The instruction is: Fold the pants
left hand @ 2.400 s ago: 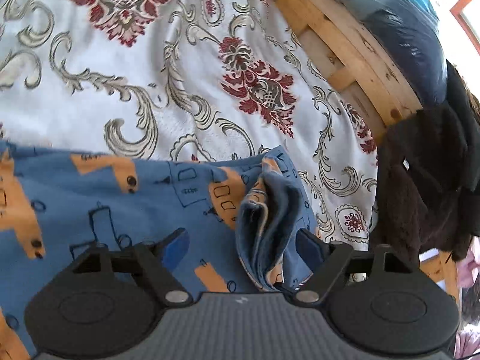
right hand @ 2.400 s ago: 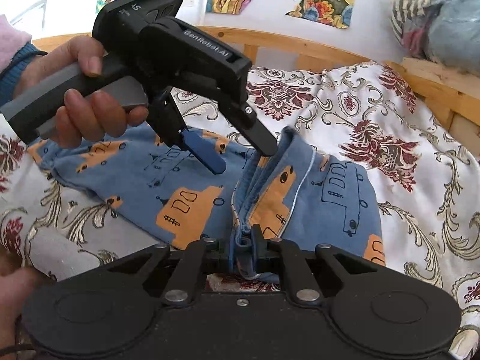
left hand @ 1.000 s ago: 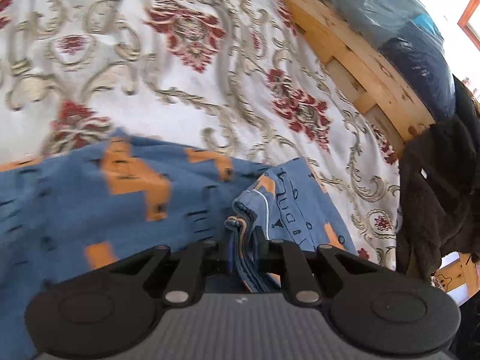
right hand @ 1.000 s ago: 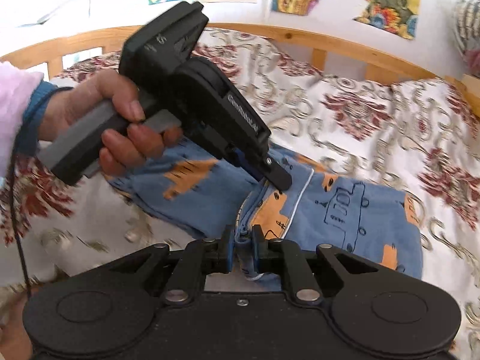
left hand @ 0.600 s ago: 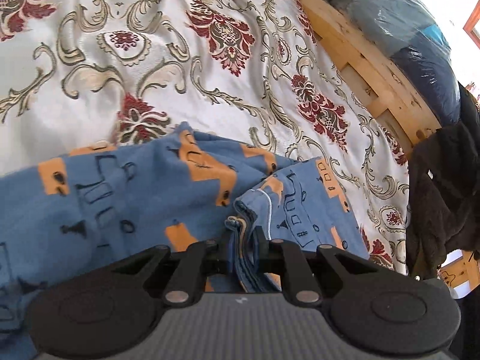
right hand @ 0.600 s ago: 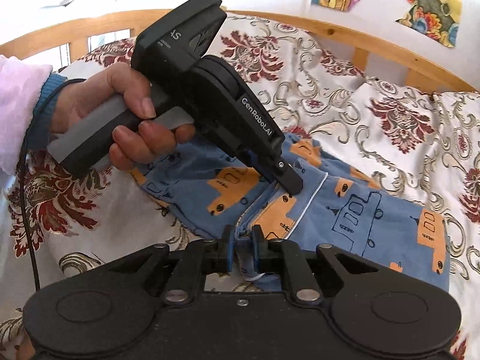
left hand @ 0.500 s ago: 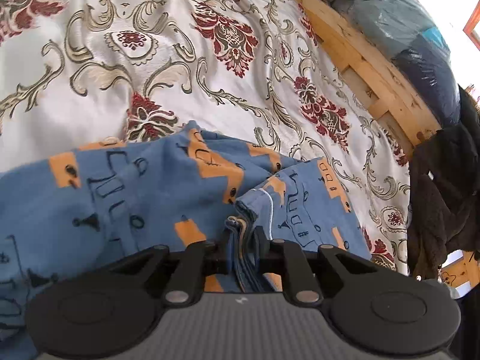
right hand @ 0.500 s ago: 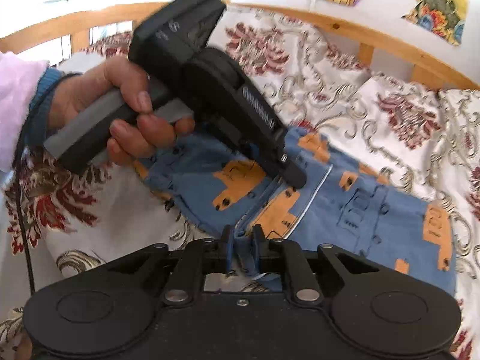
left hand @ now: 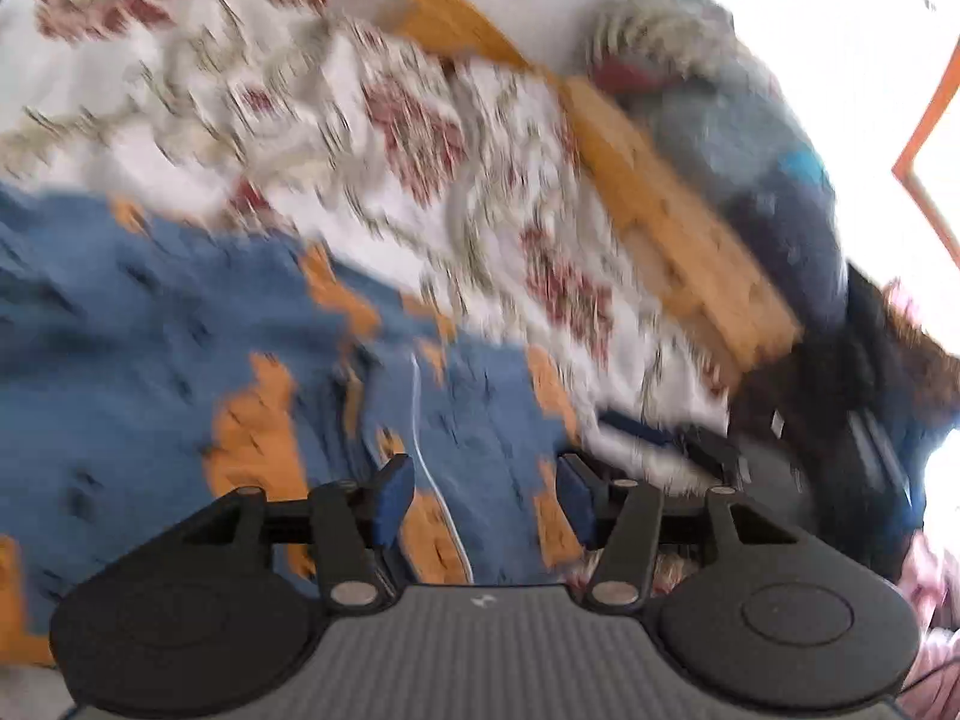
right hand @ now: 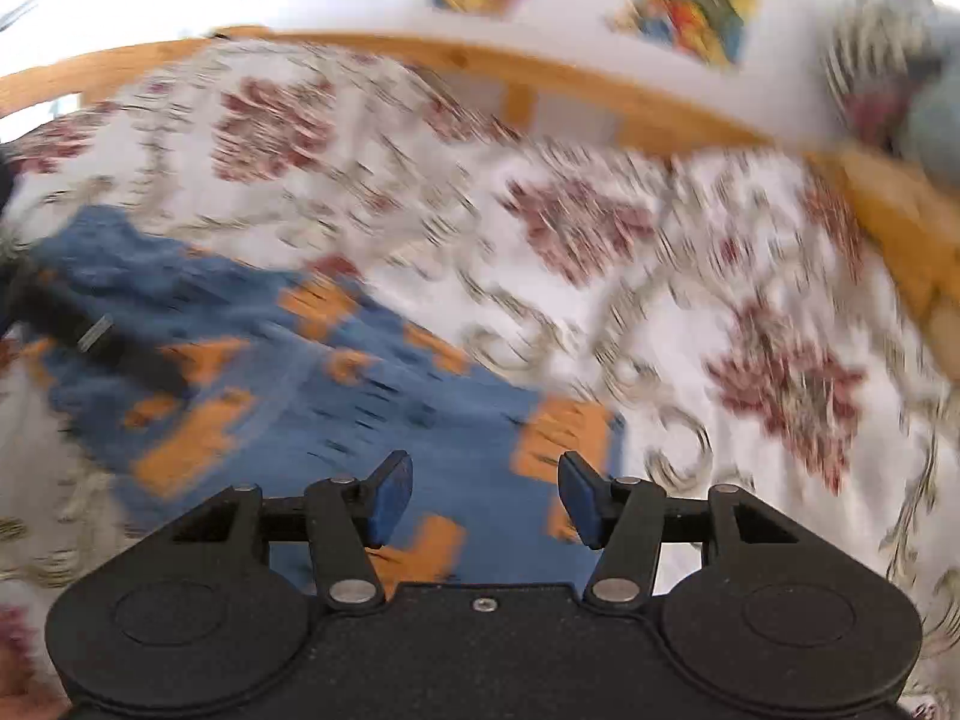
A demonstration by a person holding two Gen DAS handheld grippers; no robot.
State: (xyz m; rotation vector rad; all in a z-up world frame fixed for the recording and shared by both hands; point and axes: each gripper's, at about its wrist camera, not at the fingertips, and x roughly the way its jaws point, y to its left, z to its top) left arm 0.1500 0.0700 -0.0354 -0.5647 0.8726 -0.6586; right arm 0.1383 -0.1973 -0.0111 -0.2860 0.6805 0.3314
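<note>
1. Both wrist views are smeared with motion blur, so fine detail is lost.
2. The left gripper (left hand: 485, 495) has its jaws spread wide and holds nothing.
3. Blue cotton pants printed with orange vehicles (left hand: 180, 372) lie flat on the bed. They sit under and ahead of the left jaws and spread far out to their left.
4. A thin white piping line (left hand: 420, 420) runs along the pants and passes between the left jaws.
5. The right gripper (right hand: 485, 498) also has its jaws spread apart, with nothing between them.
6. In the right wrist view the pants (right hand: 300, 372) lie beneath the jaws and reach ahead and to their left.
7. A white bedspread with dark red flowers and grey scrolls (right hand: 600, 228) covers the bed ahead and to the right of the right jaws.
8. A light wooden bed rail (right hand: 540, 81) runs across beyond the bedspread.
9. In the left wrist view, a dark bundle of clothing (left hand: 852, 372) sits far right of the jaws, past the rail (left hand: 660, 210).
</note>
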